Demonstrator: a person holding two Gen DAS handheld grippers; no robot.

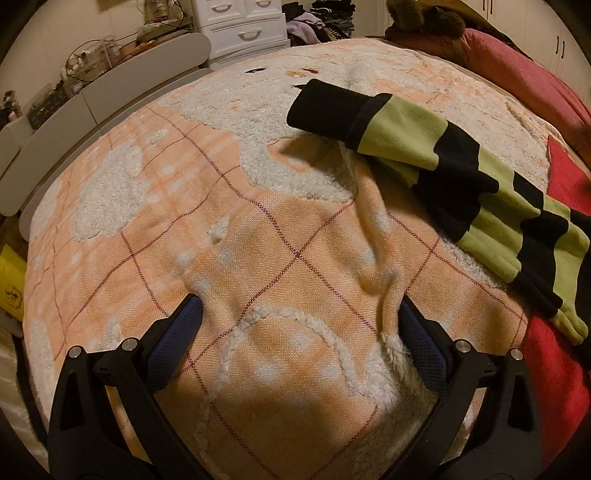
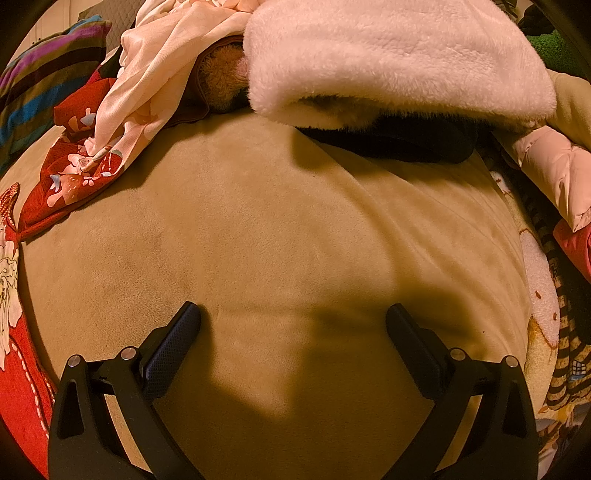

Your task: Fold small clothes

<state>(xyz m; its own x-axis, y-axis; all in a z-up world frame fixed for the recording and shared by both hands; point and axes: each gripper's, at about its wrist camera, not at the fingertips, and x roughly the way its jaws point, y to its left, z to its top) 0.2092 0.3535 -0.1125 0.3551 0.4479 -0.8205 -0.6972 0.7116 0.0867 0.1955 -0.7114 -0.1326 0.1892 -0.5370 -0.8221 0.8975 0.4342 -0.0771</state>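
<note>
A black and lime-green striped garment (image 1: 469, 177) lies stretched across the orange checked blanket (image 1: 258, 240) at the upper right of the left wrist view. My left gripper (image 1: 299, 310) hovers open over the blanket, well short of the garment, with nothing between its fingers. In the right wrist view my right gripper (image 2: 293, 314) stands open above a plain tan fleece surface (image 2: 277, 229), holding nothing. Beyond it lie a fluffy pink garment (image 2: 388, 59), a pale cream floral cloth (image 2: 166, 62) and a red floral garment (image 2: 70, 173).
A red quilt (image 1: 528, 70) borders the blanket on the right. White drawers (image 1: 243, 26) and a cluttered shelf (image 1: 77, 74) stand beyond the bed. A striped cushion (image 2: 40, 77) sits far left, a pink padded jacket (image 2: 554, 170) and striped clothes (image 2: 565, 350) at right.
</note>
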